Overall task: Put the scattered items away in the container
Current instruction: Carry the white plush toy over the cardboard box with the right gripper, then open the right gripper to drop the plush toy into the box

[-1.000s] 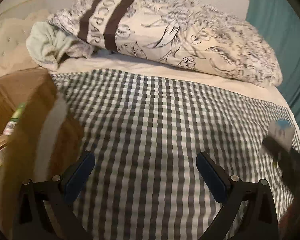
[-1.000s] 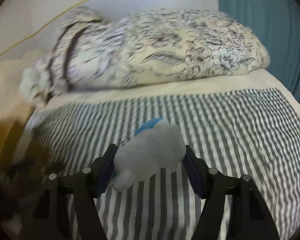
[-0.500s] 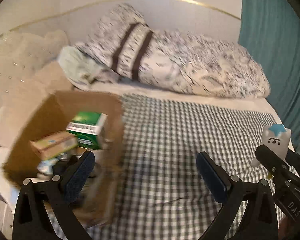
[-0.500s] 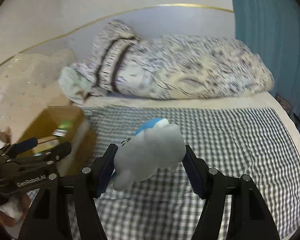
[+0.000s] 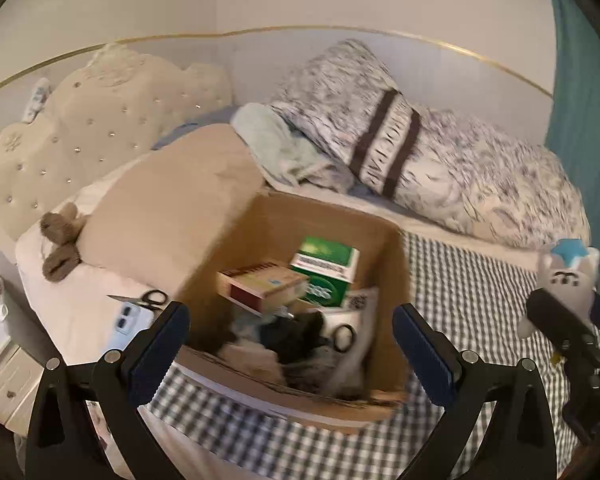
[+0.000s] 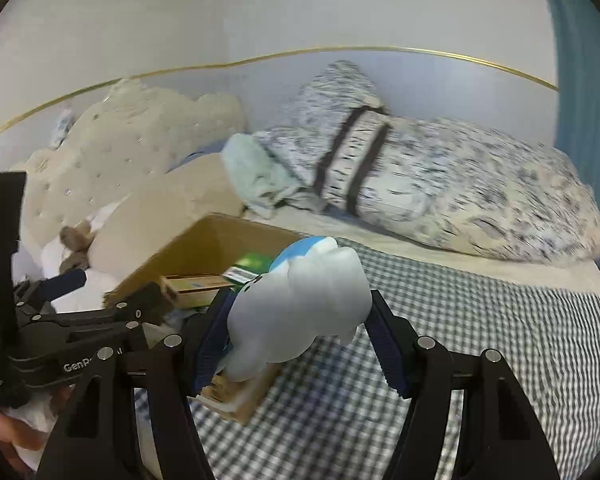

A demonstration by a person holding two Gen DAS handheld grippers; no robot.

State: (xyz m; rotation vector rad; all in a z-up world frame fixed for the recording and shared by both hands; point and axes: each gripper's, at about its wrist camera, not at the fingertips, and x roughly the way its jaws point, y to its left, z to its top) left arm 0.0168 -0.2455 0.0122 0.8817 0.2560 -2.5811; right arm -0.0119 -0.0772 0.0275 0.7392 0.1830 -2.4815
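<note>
One soft plush toy [image 6: 300,312], pale grey-white with a rounded body, a blue patch on its head and a small stitched face, is the item we find in hand. We see it pinched between the blue ribbed pads of the right gripper [image 6: 300,332], held in the air above the checked bedspread [image 6: 440,344] and just beside the near right corner of the cardboard box [image 5: 396,264]. From the left wrist view the same toy [image 5: 564,280] shows at the far right, face toward the camera, well apart from the box opening.

We note the left gripper [image 5: 288,344] empty, its jaws spread wide, poised over the box's near edge.

The box is open-topped, brown and corrugated, its near wall frayed. Inside we record a green carton [image 5: 328,268], a tan rectangular carton [image 5: 260,284] lying across it, a white packet with a printed code square [image 5: 358,304] and dark crumpled fabric [image 5: 296,332]; the rest is blurred.

Left of the box, on the plain white sheet, lie black-handled scissors [image 5: 144,299] and a pale blue phone [image 5: 126,322], touching or nearly so. A smooth beige pillow [image 5: 172,208] leans behind the box, with a brown fuzzy toy [image 5: 60,246] at its left. Behind those we see a folded floral quilt [image 5: 440,168] with two dark bands, a mint towel [image 5: 276,144] tucked against it, a tufted cream headboard [image 5: 92,128] studded with buttons, and a teal curtain [image 5: 584,120] at the right.
</note>
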